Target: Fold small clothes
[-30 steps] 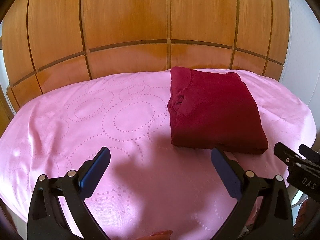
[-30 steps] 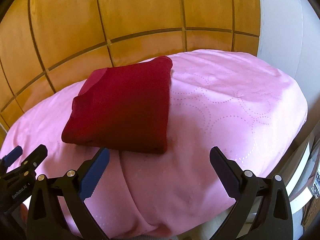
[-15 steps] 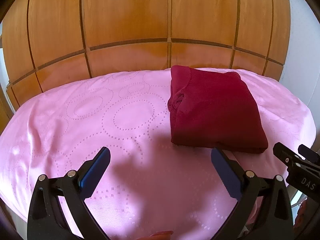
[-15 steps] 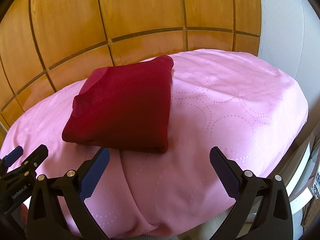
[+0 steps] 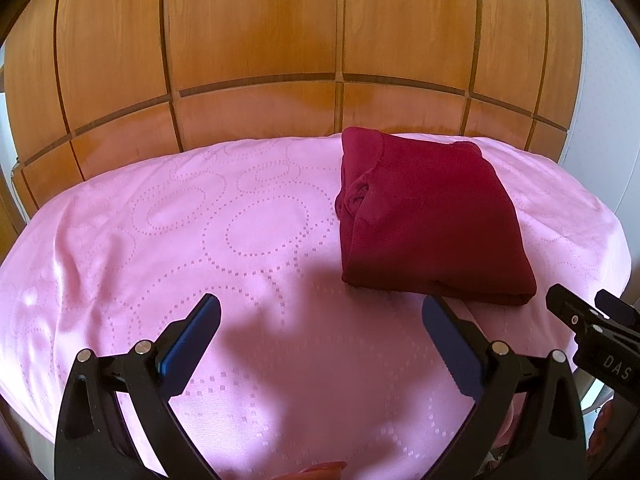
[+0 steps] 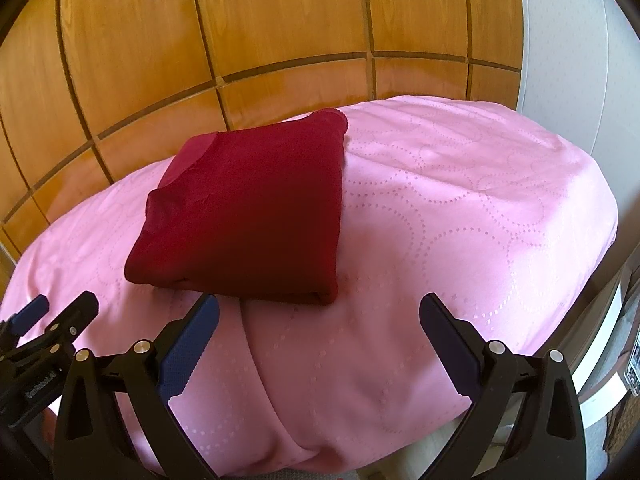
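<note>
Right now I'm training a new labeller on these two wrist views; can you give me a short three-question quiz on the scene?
1. True or false: the dark red garment lies folded on the pink cloth.
2. The left gripper is: A) shut on the garment, B) open, holding nothing, C) out of view.
3. What does the right gripper hold?

Key: 1 true; 2 B; 3 nothing, its fingers are spread open.
</note>
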Demonstrator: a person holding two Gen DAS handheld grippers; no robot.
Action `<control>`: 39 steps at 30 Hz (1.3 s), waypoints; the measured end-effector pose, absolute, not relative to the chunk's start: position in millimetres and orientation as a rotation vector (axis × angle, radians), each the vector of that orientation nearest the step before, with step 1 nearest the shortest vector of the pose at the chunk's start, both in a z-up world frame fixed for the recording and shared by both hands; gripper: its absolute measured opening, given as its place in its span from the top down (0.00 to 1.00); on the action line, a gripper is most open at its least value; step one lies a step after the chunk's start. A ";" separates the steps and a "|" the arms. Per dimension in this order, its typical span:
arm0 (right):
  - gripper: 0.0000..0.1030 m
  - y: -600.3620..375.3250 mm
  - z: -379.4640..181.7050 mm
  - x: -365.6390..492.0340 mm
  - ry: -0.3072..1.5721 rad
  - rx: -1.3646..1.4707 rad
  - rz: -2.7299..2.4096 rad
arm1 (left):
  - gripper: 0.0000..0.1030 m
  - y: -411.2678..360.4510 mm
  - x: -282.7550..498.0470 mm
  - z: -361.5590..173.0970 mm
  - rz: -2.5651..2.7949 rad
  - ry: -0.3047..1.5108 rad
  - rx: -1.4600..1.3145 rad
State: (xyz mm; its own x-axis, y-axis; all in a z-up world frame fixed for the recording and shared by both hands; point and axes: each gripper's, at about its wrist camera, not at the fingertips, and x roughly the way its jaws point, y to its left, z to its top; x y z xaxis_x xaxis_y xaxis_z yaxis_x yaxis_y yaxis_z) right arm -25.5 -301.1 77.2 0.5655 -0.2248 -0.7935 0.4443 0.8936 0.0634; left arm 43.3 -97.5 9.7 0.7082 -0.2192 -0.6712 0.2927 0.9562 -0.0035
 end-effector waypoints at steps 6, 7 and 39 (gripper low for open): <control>0.04 -300.5 77.1 -25.5 0.888 0.268 -0.398 | 0.02 -98.6 43.3 8.8 -0.284 0.734 0.104; 0.04 -300.5 77.1 -25.5 0.888 0.269 -0.399 | 0.02 -98.4 43.4 8.6 -0.284 0.735 0.104; 0.04 -298.2 75.3 -25.3 0.893 0.271 -0.396 | 0.02 -98.2 44.1 4.9 -0.306 0.759 0.092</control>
State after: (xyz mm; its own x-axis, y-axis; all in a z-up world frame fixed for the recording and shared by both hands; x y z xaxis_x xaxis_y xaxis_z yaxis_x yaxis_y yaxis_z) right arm -25.3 -298.2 75.3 0.5625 -0.2207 -0.7968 0.4428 0.8943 0.0649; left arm 44.1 -98.2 4.9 0.6834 -0.2398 -0.6895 0.3055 0.9518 -0.0282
